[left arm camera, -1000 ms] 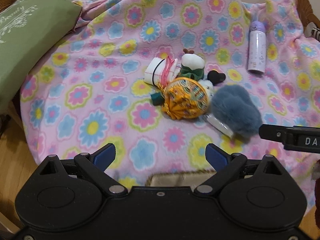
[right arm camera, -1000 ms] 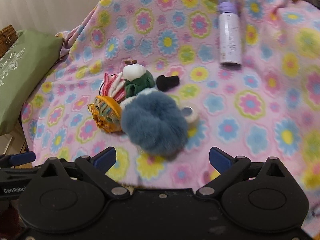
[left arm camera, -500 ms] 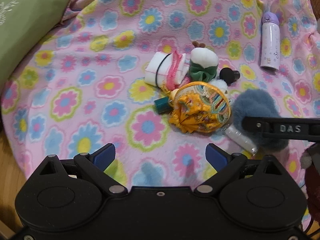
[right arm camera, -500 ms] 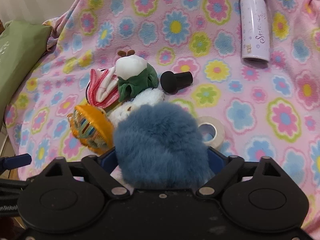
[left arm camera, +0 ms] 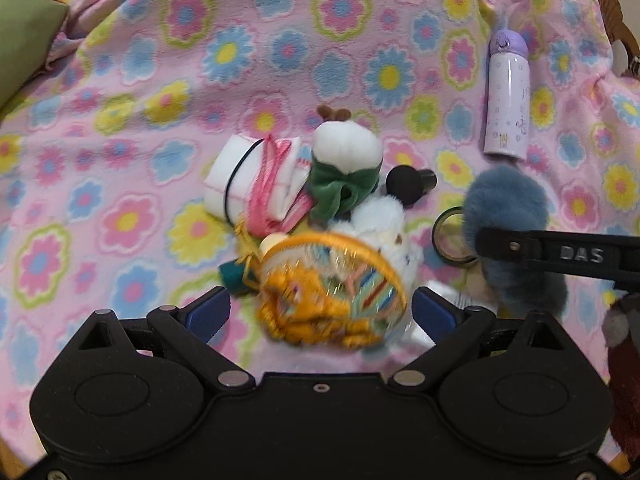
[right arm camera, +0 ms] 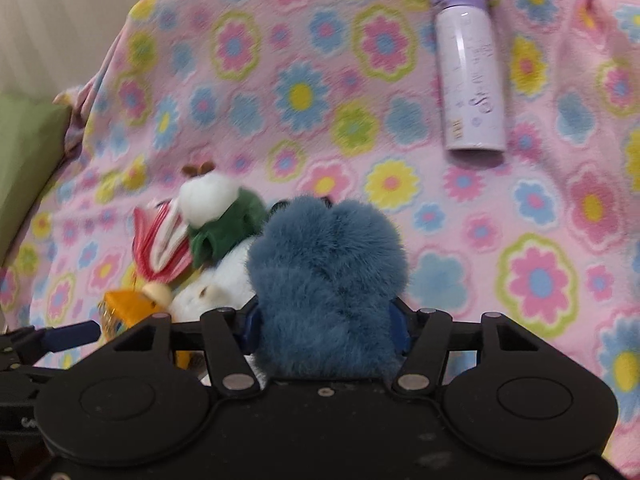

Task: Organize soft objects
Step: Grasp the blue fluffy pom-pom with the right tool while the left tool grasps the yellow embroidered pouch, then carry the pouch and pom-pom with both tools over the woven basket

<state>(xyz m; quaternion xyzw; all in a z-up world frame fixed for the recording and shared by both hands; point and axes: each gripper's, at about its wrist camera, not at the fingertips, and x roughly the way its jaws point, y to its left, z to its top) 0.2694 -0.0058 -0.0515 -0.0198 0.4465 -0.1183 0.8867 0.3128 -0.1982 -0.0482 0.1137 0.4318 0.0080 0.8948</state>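
Squeezing the blue fluffy plush (right arm camera: 326,276), our right gripper (right arm camera: 325,326) has just been closing, and its pads now press into the fur. Our left gripper (left arm camera: 320,312) stands wide apart around the orange pouch (left arm camera: 334,292) without touching it. Both lie in the toy pile on the flowered blanket (left arm camera: 132,92), well apart from the lilac bottle (right arm camera: 468,72).

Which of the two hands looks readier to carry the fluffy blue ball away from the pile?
The right. Its fingers have just been closing and now squeeze the fluffy blue ball. The left gripper is open around the orange woven pouch, not gripping.
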